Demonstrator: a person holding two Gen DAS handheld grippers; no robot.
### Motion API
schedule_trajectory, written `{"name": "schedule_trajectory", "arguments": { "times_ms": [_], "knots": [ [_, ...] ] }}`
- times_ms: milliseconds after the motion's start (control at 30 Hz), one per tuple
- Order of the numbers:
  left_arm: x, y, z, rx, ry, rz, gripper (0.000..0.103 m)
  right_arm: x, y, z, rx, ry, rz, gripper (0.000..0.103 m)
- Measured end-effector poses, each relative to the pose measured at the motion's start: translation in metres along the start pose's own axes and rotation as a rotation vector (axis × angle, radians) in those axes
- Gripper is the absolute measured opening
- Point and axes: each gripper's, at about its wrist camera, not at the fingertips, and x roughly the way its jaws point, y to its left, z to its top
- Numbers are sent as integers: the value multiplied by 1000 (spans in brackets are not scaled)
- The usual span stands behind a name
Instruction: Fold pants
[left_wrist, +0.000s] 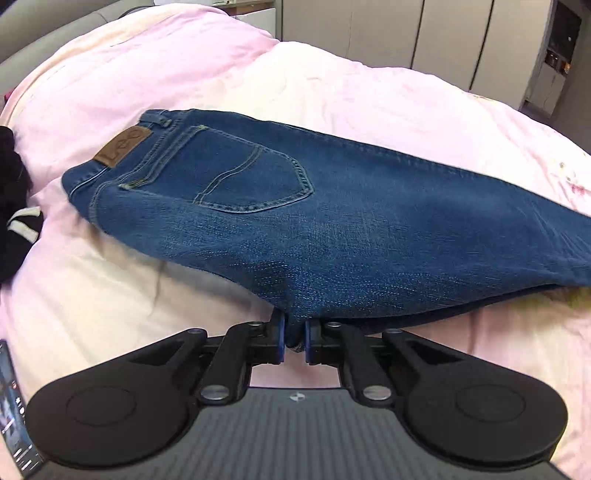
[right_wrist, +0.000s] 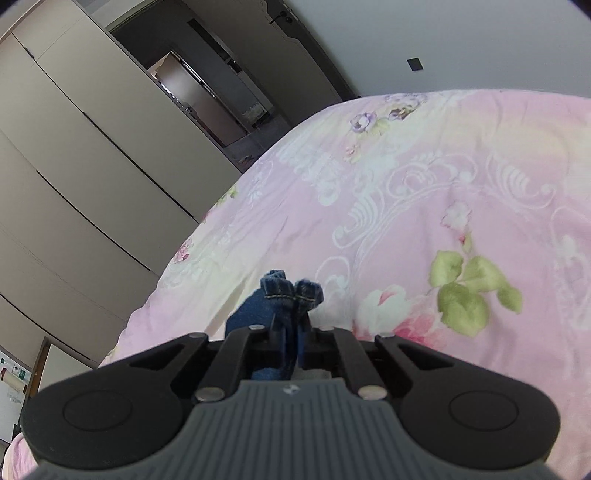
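Note:
Blue jeans (left_wrist: 295, 221) lie folded lengthwise on a pink bed cover (left_wrist: 258, 85), waistband and brown leather patch at the left, back pocket facing up, legs running off to the right. My left gripper (left_wrist: 294, 341) is shut on the near edge of the jeans around the seat, and the denim there is lifted off the cover. In the right wrist view my right gripper (right_wrist: 295, 347) is shut on the bunched leg hems (right_wrist: 291, 291), which stick up past the fingers above the flowered bed cover (right_wrist: 424, 221).
A black garment with white stripes (left_wrist: 14, 206) lies at the bed's left side. A phone screen (left_wrist: 14, 410) shows at the lower left. Beige wardrobe doors (right_wrist: 74, 166) and an open doorway stand beyond the bed's far edge.

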Motion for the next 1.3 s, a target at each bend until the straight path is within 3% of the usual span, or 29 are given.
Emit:
{"name": "schedule_trajectory", "arguments": {
  "times_ms": [167,400,633,733,900,1100,1300],
  "knots": [
    [-26,15,-29,38,27,-77,10,-80,-37,5,8,-2,-34,0],
    [-42,20,-82,99,98,-176,10,-196,-125,-11,87,-34,-130,0],
    [-9,41,-89,61,201,-241,11,-240,-148,-30,86,-38,-200,0],
    [-13,41,-91,93,220,-237,18,-251,-122,-28,45,-55,-175,0],
    [-36,42,-99,211,251,-251,34,-286,-47,-24,-82,-66,-61,0],
    [-73,62,-83,242,136,-321,35,-311,62,-59,-240,-37,97,0],
    [-89,91,-48,188,21,-335,36,-308,175,-128,-379,56,229,0]
  ]
}}
